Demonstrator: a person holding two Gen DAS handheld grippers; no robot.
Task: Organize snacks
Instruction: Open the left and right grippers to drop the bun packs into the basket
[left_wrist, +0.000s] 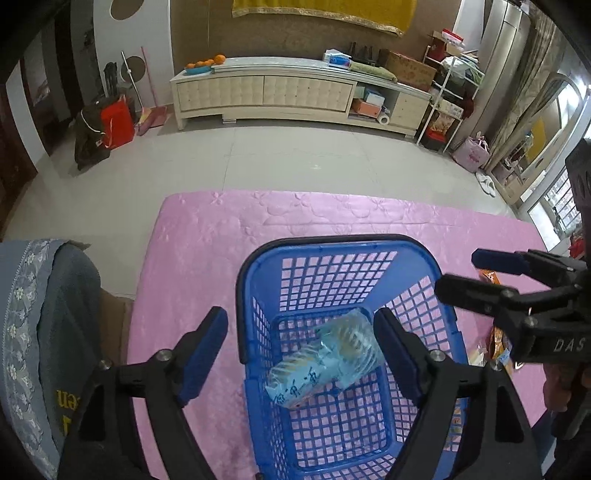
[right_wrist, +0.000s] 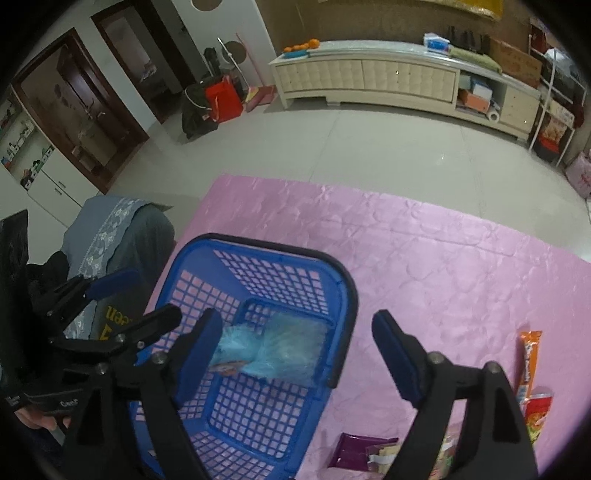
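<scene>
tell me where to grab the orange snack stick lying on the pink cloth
Grip the orange snack stick across its narrow middle, coming down from above with the right hand-held gripper. It lies flat on the pink cloth, long and thin, clear of the blue basket, so its two long sides are free.

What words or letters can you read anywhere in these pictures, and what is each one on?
"DAS": white letters on the right gripper, cut off at the picture's edge.
"en": yellow letters, upside down, on the dark cloth left of the basket, partly hidden.
Blue snack pack in the basket: handwritten-looking characters, not readable.
Orange packet and red packet: print too small.
</scene>
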